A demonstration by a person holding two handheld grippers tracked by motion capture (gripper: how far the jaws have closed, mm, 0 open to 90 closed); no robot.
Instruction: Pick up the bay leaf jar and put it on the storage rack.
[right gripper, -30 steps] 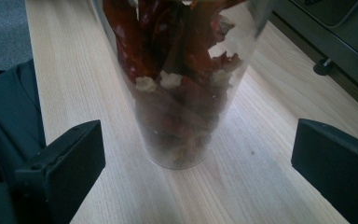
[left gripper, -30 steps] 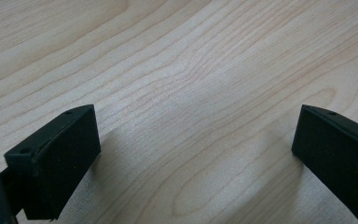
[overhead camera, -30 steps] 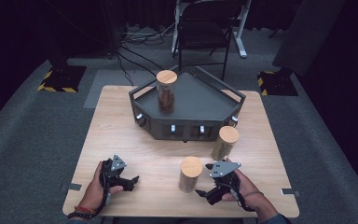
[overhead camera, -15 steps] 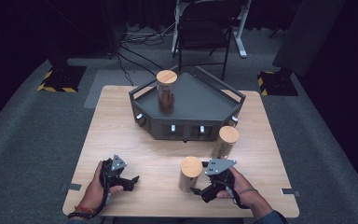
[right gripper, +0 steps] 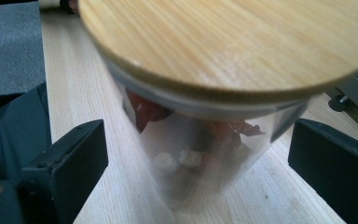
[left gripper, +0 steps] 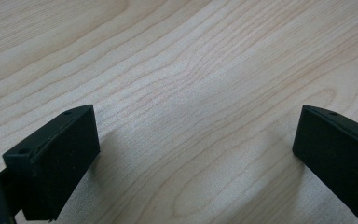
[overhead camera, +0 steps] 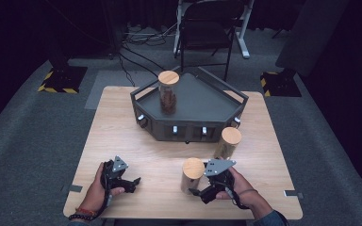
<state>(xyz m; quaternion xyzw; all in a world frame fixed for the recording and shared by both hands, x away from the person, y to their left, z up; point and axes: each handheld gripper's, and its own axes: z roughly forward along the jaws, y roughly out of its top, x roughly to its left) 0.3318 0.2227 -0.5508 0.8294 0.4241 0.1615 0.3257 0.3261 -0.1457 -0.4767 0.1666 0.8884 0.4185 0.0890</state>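
On the near right part of the wooden table (overhead camera: 122,122), the right gripper (overhead camera: 201,192) sits level beside a glass jar (overhead camera: 192,176) with a round wooden lid, its tip pointing left toward the jar's lower body. The right gripper view looks straight at that jar (right gripper: 200,154): the clear wall stands between the two black jaws, dark reddish pieces show inside, and a gap remains on each side, so the pads are not pressing on the glass. Those jaws have just been closing, with the jar between them, but they are wide apart and hold nothing. A second jar (overhead camera: 227,142) with the same kind of lid stands a little farther off and to the right, just in front of a dark grey tray (overhead camera: 202,101) with a raised rim. A third jar (overhead camera: 168,92) stands upright inside that tray, toward its far left side. At the near left, the left gripper (overhead camera: 133,181) lies low in the person's hand, well apart from every jar. The left gripper view shows its jaws spread wide over bare wood, with nothing between them. A dark folding chair (overhead camera: 206,35) stands on the floor beyond the table.
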